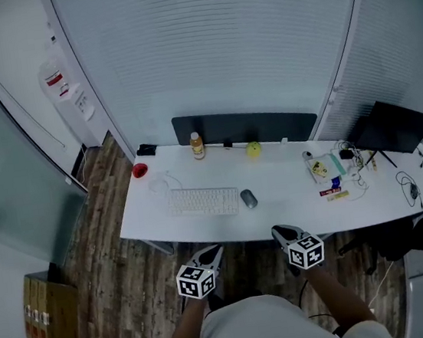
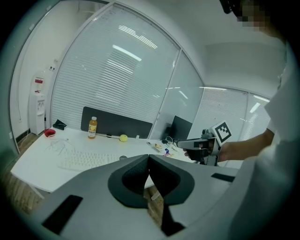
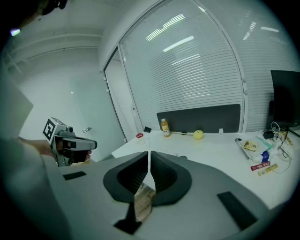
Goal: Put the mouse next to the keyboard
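The fingers (image 2: 132, 174) of the left gripper (image 1: 214, 250) are pressed together at the tips, with nothing caught between them. The right gripper (image 1: 281, 231) is the same, its fingers (image 3: 165, 177) closed on nothing. From where I stand, the person holds both grippers out in front of them, side by side and a little apart. They are over the wooden floor (image 1: 119, 292) just short of the near edge of the desk (image 1: 293, 204), and neither touches anything on it.

The mouse (image 1: 249, 199) lies on the desk just beside the right end of the white keyboard (image 1: 203, 201), near the front edge and between the two grippers as seen from above.

Further back, a bottle (image 1: 197, 146) of orange drink stands upright by the dark panel (image 1: 245, 127), with a yellow ball (image 1: 253, 149) to its right. A small red thing (image 1: 140, 170) sits at the back left corner. Towards the right end there is a clutter of small packets (image 1: 326, 171) and cables, and past it a dark monitor (image 1: 392, 129).
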Available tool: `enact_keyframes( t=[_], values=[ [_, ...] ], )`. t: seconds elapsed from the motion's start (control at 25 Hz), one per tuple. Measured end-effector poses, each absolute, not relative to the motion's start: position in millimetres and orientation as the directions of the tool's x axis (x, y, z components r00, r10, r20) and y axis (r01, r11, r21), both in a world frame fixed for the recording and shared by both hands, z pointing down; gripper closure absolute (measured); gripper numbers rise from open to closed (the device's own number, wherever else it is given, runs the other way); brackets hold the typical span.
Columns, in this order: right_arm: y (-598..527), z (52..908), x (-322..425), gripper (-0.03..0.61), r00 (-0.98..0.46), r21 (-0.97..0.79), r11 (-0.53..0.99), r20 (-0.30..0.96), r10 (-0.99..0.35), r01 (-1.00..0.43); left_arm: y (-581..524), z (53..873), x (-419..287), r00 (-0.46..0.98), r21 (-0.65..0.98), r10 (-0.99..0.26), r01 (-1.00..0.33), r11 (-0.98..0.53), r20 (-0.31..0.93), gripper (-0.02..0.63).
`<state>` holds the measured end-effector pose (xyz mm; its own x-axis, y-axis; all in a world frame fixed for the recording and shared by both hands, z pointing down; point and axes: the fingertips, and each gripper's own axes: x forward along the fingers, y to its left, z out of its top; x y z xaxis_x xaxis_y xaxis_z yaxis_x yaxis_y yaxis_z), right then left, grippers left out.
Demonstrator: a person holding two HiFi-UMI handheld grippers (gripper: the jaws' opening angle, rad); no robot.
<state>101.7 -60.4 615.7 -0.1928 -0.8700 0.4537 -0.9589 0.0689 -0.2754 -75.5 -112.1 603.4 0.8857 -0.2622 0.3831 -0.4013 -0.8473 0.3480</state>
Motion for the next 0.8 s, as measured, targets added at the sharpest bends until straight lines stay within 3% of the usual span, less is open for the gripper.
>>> enact_keyframes(
  t=[0.8],
  values=[
    [-76,607,88,0.538,-0.145,-0.265,0.028,0.434,-0.889,-0.964,-130,603,-91,0.898,0.346,-0.238,-0.370,-0.862,0.369,0.597]
  ],
)
